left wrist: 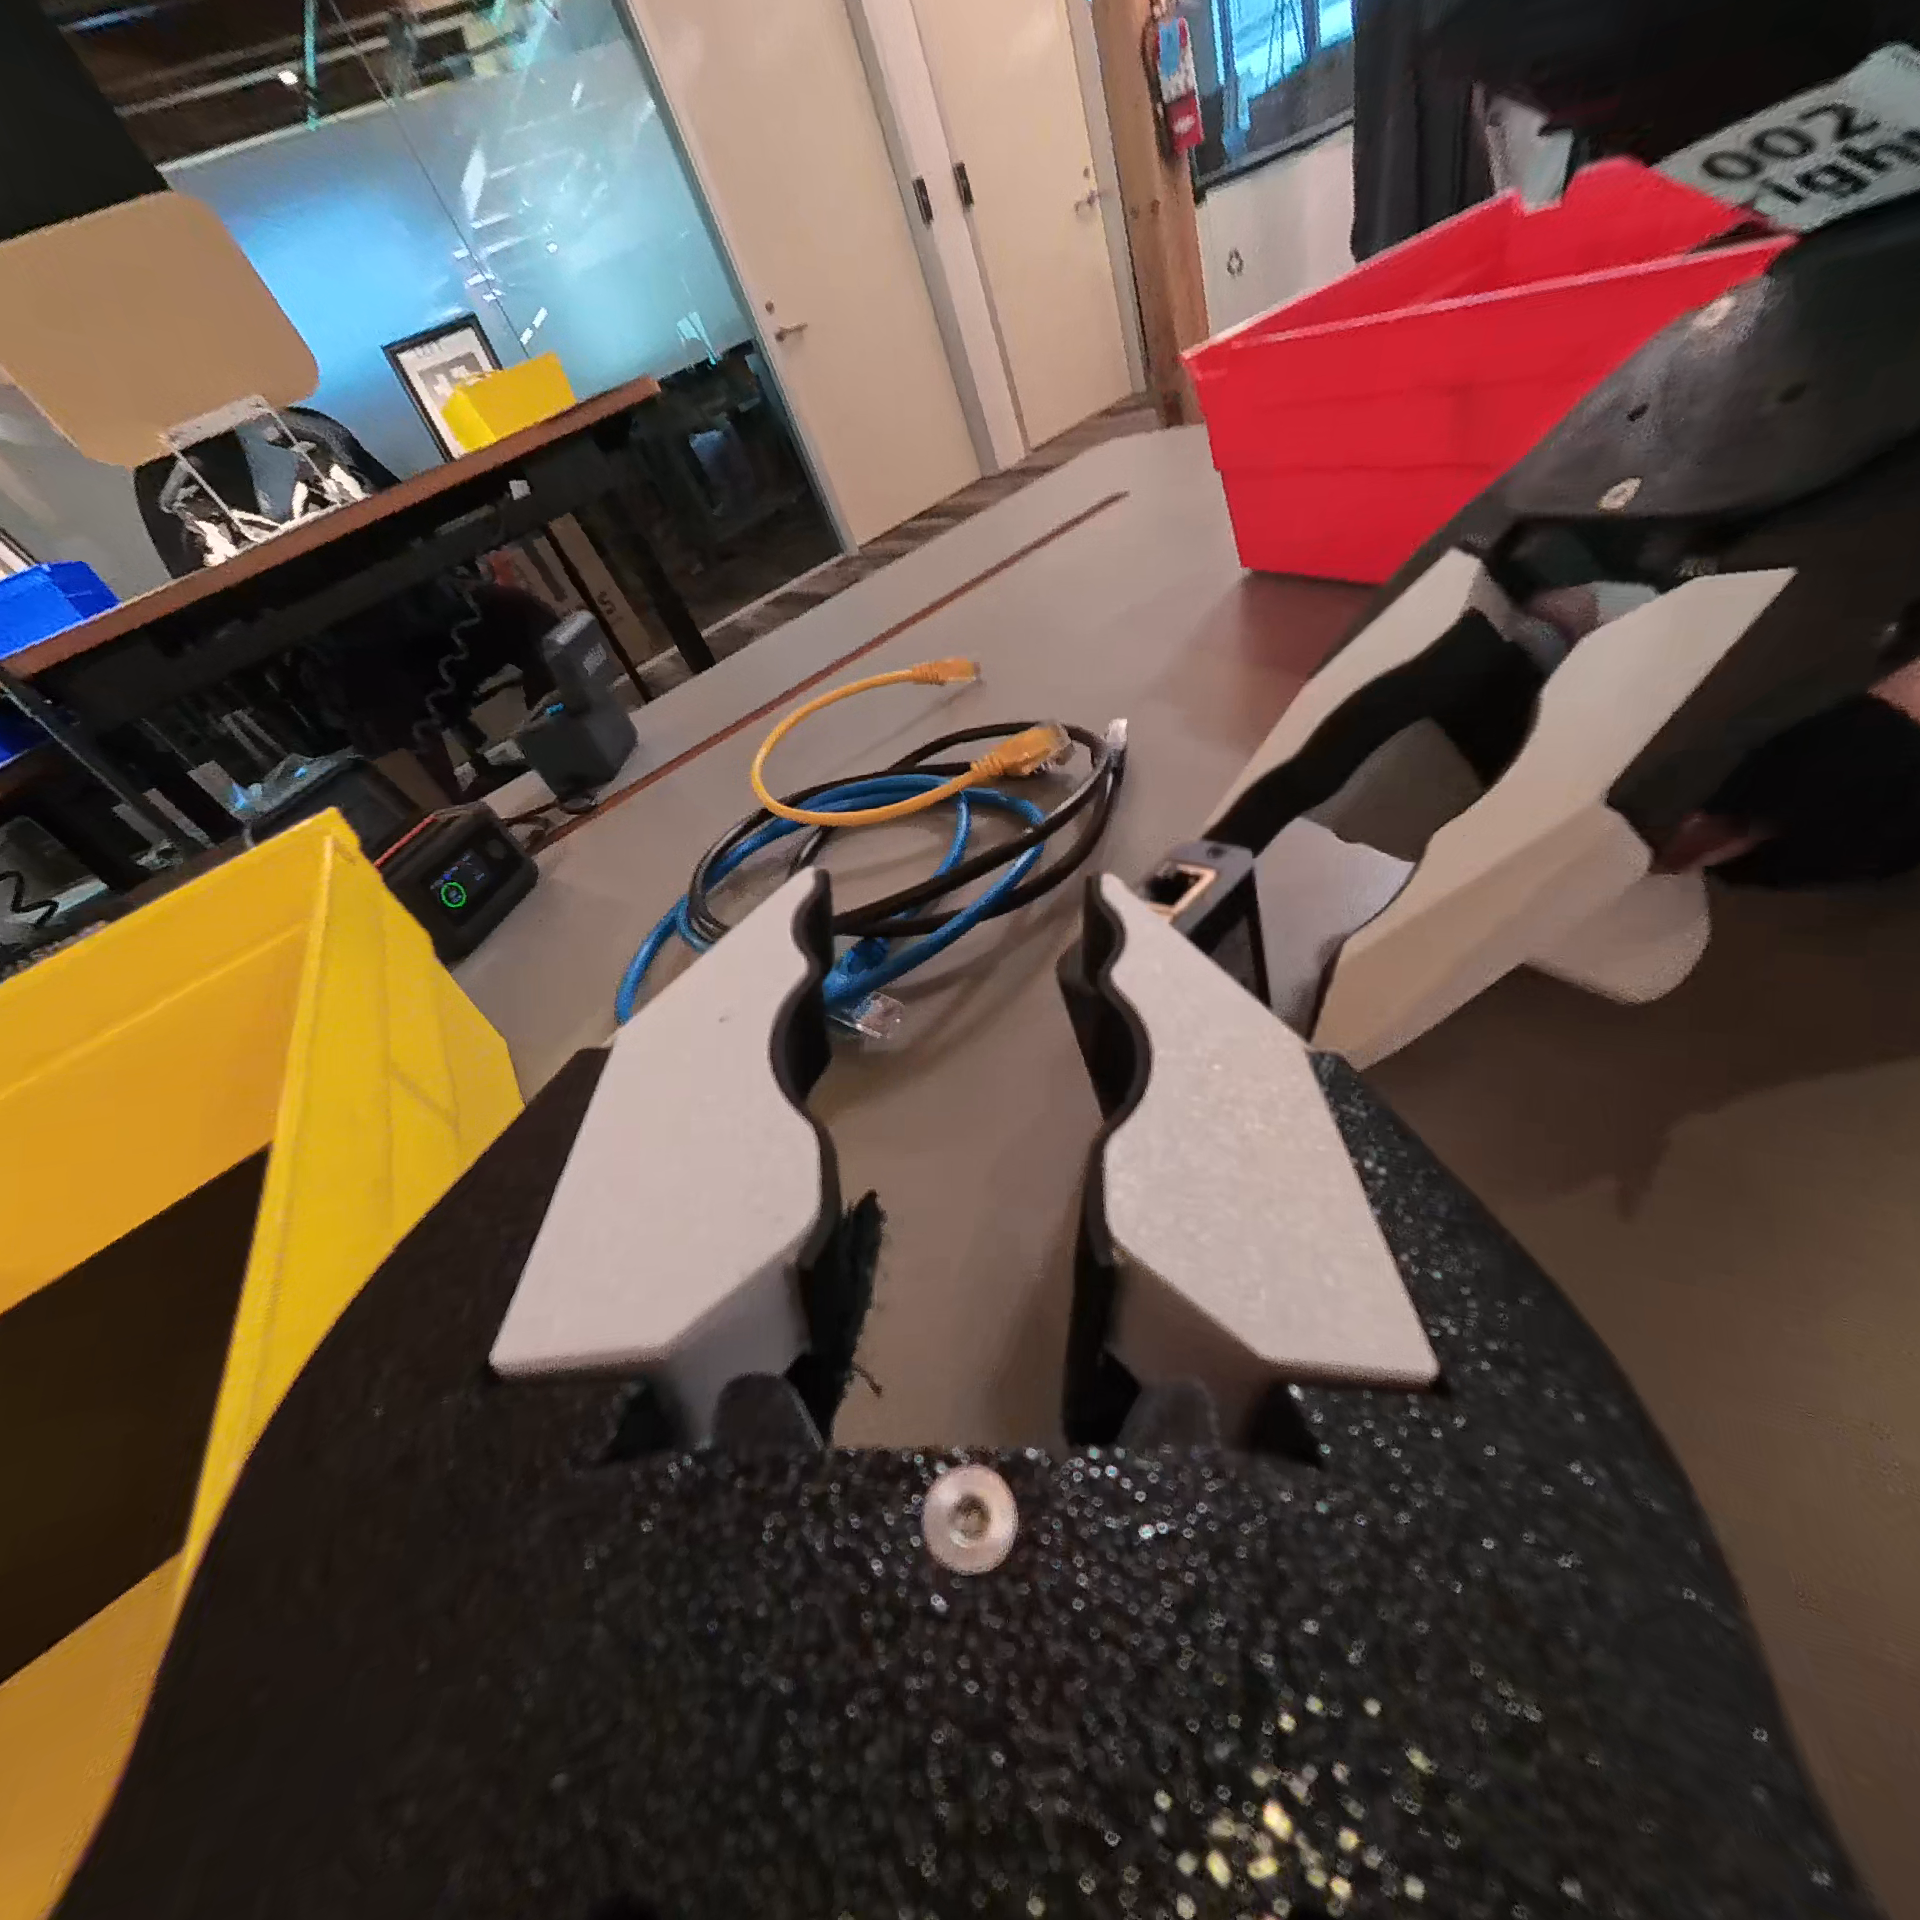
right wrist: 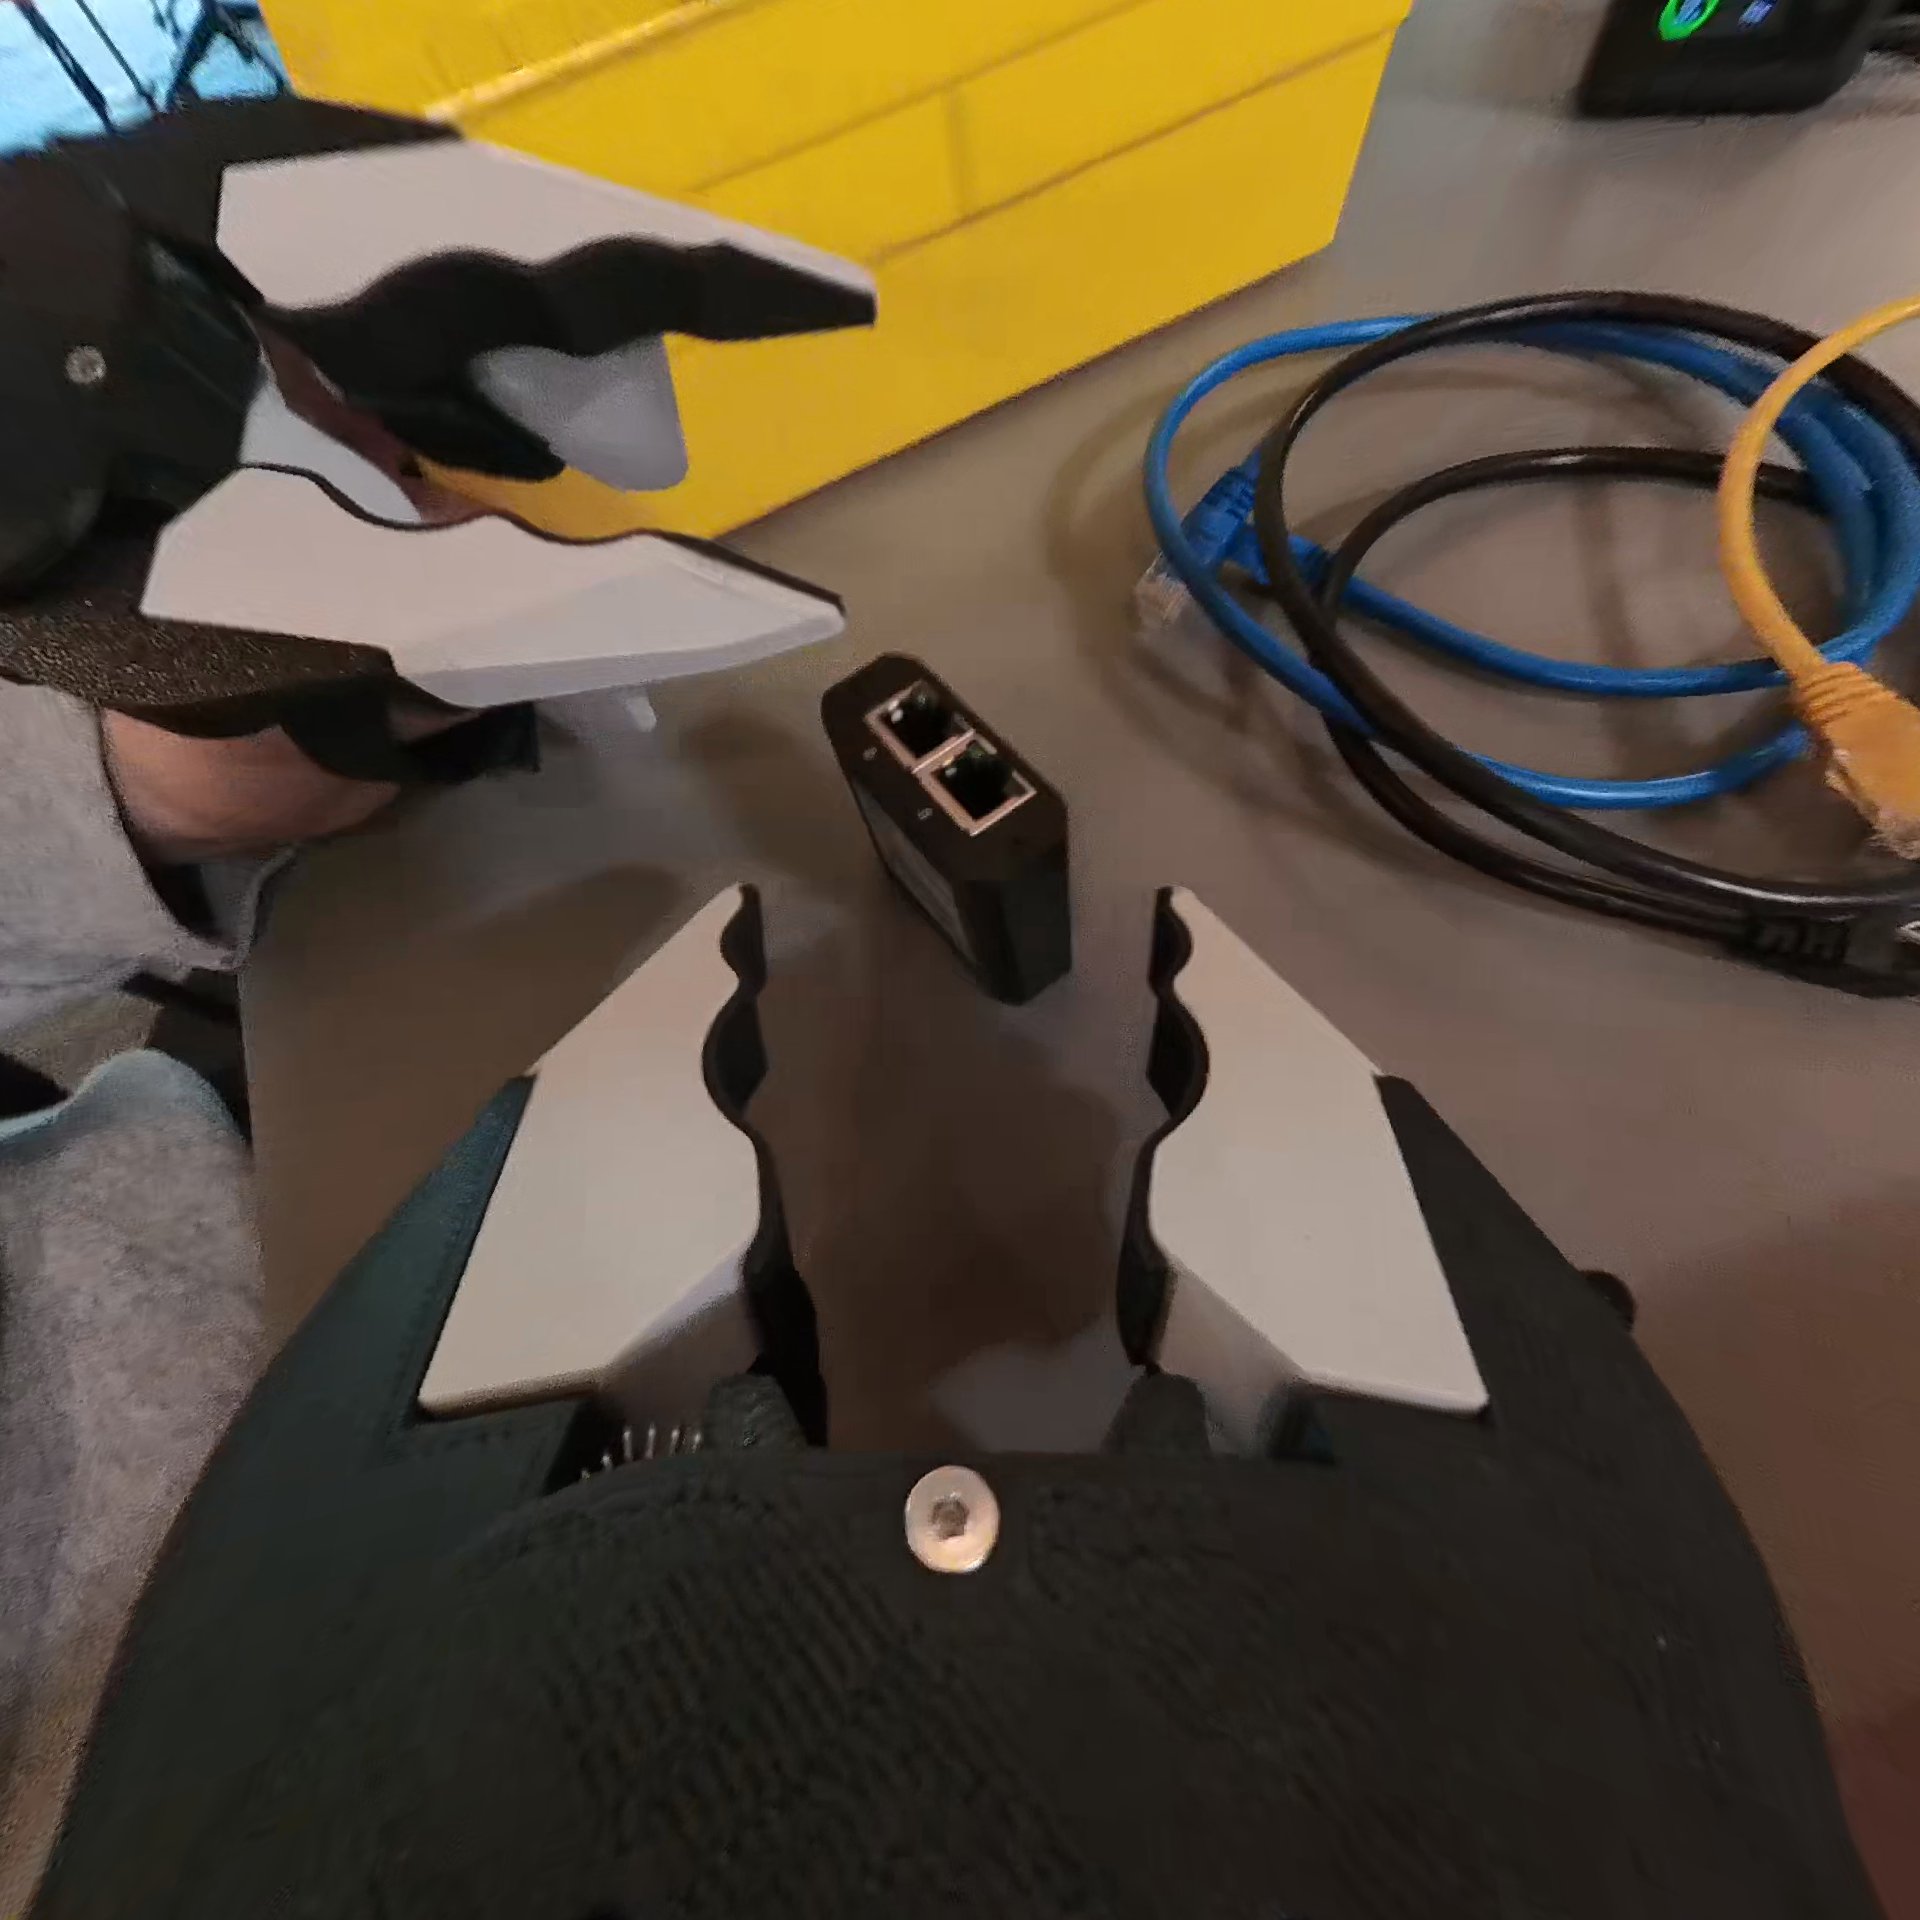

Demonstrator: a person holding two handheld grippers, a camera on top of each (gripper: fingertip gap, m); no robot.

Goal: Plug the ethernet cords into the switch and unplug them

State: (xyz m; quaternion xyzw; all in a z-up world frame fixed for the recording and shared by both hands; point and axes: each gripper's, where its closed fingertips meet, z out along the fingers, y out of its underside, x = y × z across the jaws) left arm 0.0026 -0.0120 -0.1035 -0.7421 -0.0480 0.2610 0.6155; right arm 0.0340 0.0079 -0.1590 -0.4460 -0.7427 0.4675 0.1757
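A small black switch (right wrist: 961, 831) with two empty ports lies on the grey table. My right gripper (right wrist: 956, 914) is open and empty; the switch's near end sits just between its fingertips, untouched. The switch shows partly in the left wrist view (left wrist: 1195, 883). A blue cord (right wrist: 1455, 634), a black cord (right wrist: 1351, 675) and a yellow cord (right wrist: 1756, 561) lie coiled together to the right, unplugged. My left gripper (left wrist: 961, 904) is open and empty, pointing at the cord pile (left wrist: 914, 821). It also shows in the right wrist view (right wrist: 857, 457), above and left of the switch.
A yellow bin (right wrist: 935, 156) stands behind the switch, also on the left in the left wrist view (left wrist: 260, 1039). A red bin (left wrist: 1403, 416) stands at the table's far side. A black power unit (left wrist: 457, 883) sits beyond the yellow bin. A sleeve (right wrist: 94, 935) is at left.
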